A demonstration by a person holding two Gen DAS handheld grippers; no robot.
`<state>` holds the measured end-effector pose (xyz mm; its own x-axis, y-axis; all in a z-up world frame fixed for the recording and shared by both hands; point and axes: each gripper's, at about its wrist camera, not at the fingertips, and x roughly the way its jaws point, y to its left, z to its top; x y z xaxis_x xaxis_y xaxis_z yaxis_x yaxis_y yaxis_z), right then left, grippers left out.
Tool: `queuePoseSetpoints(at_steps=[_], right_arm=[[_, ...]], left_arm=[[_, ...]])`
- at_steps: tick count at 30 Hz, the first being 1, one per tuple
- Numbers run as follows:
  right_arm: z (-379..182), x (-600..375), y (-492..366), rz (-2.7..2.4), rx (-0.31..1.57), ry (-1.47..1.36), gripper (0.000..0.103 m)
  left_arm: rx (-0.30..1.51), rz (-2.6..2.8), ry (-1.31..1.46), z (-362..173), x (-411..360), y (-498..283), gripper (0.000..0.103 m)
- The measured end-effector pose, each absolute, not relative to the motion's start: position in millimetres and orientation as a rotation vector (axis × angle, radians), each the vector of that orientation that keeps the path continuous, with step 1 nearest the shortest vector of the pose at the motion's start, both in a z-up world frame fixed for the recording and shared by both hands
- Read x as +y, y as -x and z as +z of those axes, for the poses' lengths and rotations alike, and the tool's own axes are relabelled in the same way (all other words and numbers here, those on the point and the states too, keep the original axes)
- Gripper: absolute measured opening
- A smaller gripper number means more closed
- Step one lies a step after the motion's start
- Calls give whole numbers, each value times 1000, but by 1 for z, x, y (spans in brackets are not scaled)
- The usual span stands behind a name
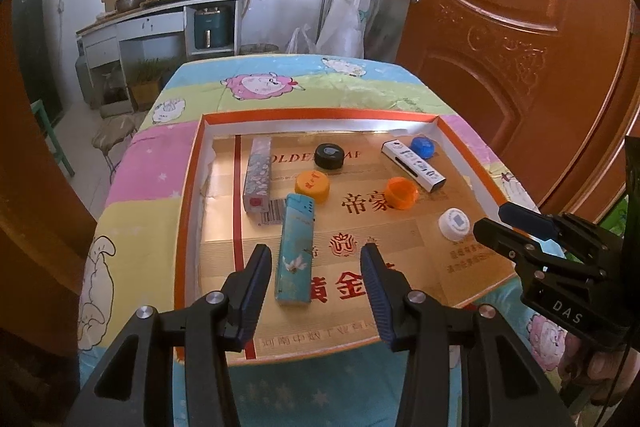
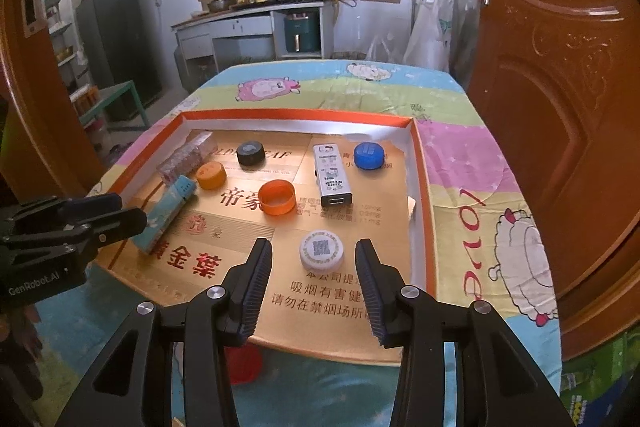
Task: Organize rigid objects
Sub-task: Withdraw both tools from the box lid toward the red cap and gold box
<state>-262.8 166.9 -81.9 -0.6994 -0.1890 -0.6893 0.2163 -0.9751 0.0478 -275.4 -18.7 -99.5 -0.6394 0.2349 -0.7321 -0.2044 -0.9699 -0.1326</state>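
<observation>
White cap [image 2: 322, 249] lies between right gripper [image 2: 314, 277] fingers.

Right wrist view: teal rectangular plastic lighter [image 2: 166, 215] partly hidden behind the black left gripper [image 2: 120, 213]; red round object [image 2: 246, 363] mostly covered under the orange-rimmed cardboard tray [image 2: 424, 187]. Small print on the white round bottle cap [image 2: 322, 250] unreadable.

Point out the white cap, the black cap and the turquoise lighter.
white cap [image 2: 321, 249], right wrist view, on its printed top
black cap [image 1: 330, 155], left wrist view, on its top face
turquoise lighter [image 1: 296, 251], left wrist view, mid-body
</observation>
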Motion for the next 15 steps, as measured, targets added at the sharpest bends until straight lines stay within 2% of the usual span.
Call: queuePoseSetpoints(at_steps=[15], right_arm=[[-58,170,230,-2738,53,-1034,45]], left_arm=[[-35,2656,1129,-78,-15,243,46]])
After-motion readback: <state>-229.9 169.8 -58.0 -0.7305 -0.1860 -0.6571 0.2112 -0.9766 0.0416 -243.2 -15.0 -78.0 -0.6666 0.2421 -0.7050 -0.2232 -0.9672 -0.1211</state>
